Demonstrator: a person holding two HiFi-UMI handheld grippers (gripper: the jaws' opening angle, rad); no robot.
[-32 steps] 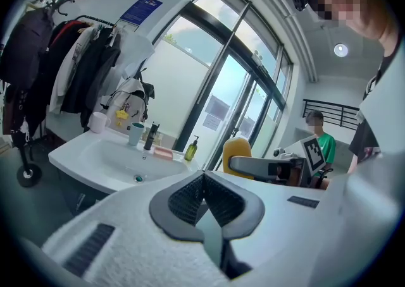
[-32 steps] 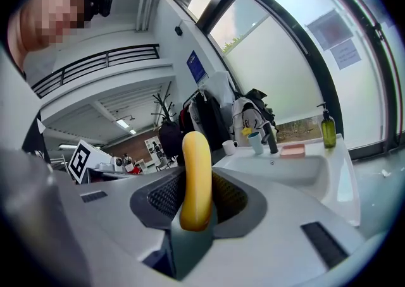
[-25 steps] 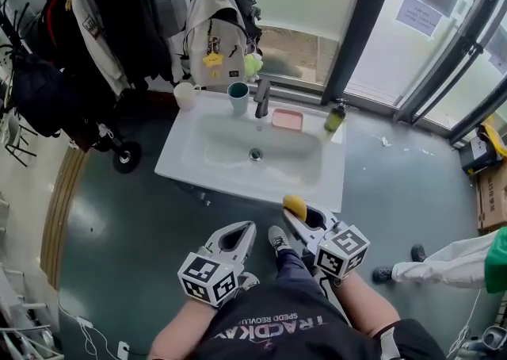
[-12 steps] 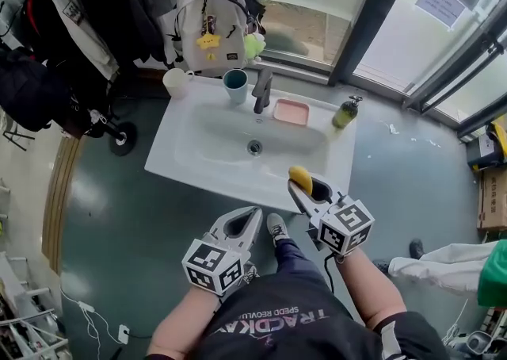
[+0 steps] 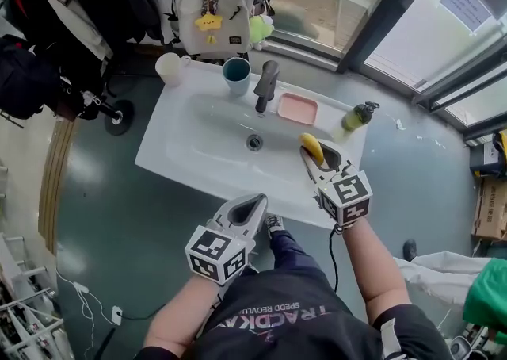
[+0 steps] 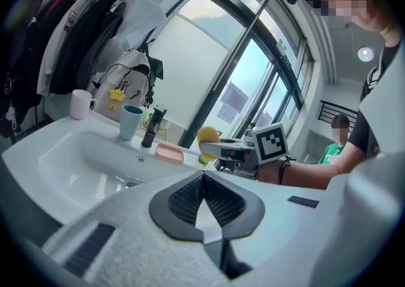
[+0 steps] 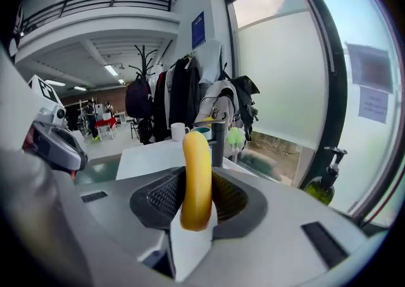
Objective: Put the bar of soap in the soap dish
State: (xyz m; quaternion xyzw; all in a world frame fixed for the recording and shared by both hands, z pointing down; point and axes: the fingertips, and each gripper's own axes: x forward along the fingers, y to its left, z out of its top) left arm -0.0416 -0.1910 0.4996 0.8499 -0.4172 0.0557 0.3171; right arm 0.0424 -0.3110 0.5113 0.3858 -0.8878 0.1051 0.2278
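White washbasin [image 5: 170, 162] standing on a dark green floor [image 5: 103, 192].
Along its back rim we noted, from left to right in the head view: a white mug [image 5: 169, 68], a teal cup [image 5: 236, 75], a dark tap [image 5: 266, 85], a pink soap dish [image 5: 298, 109] just beside the tap, and a green pump bottle [image 5: 356, 117] at the right corner. The drain [image 5: 254, 142] sat mid-bowl.

Sink layout, head view.
From the drain [image 5: 254, 142]: faucet [image 5: 266, 85] at 12 o'clock, cup [image 5: 236, 75] at 11, mug [image 5: 169, 68] at 10, soap dish [image 5: 298, 109] at 2. From the dish: bottle [image 5: 356, 117] at 3, bar of soap [image 5: 311, 147] at 6, over the sink [image 5: 170, 168].
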